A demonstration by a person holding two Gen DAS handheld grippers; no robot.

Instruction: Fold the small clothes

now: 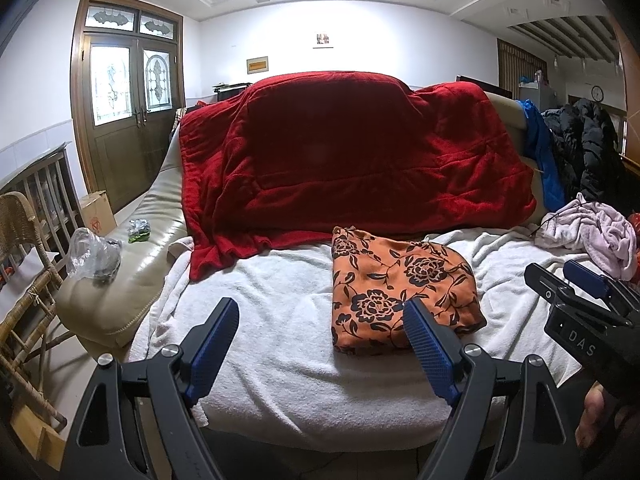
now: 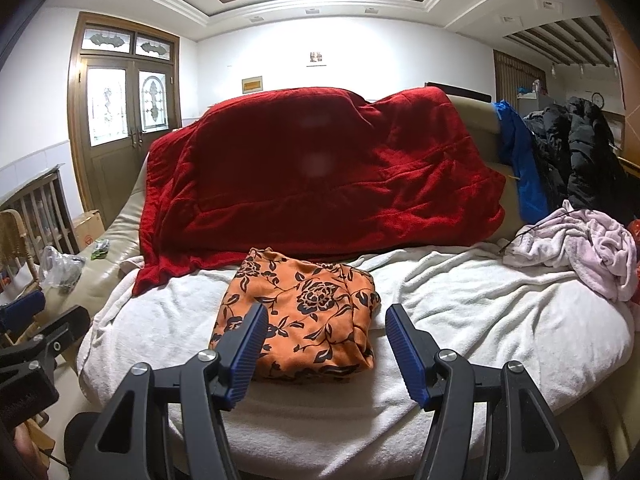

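An orange cloth with a black flower print [image 1: 396, 288] lies folded into a flat packet on the white towel [image 1: 280, 320] that covers the sofa seat. It also shows in the right wrist view [image 2: 304, 312]. My left gripper [image 1: 320, 312] is open and empty, held short of the seat's front, with the packet just past its right finger. My right gripper [image 2: 326, 320] is open and empty, held in front of the packet's near edge. It also shows at the right of the left wrist view [image 1: 568, 280].
A crumpled pale pink garment [image 2: 580, 244] lies on the towel at the far right. A red blanket [image 2: 320, 176] drapes over the sofa back. Blue and black jackets [image 2: 560, 152] hang at the right. A plastic bag [image 1: 94, 256] sits on the sofa's left arm. A wicker chair [image 1: 24, 264] stands at the left.
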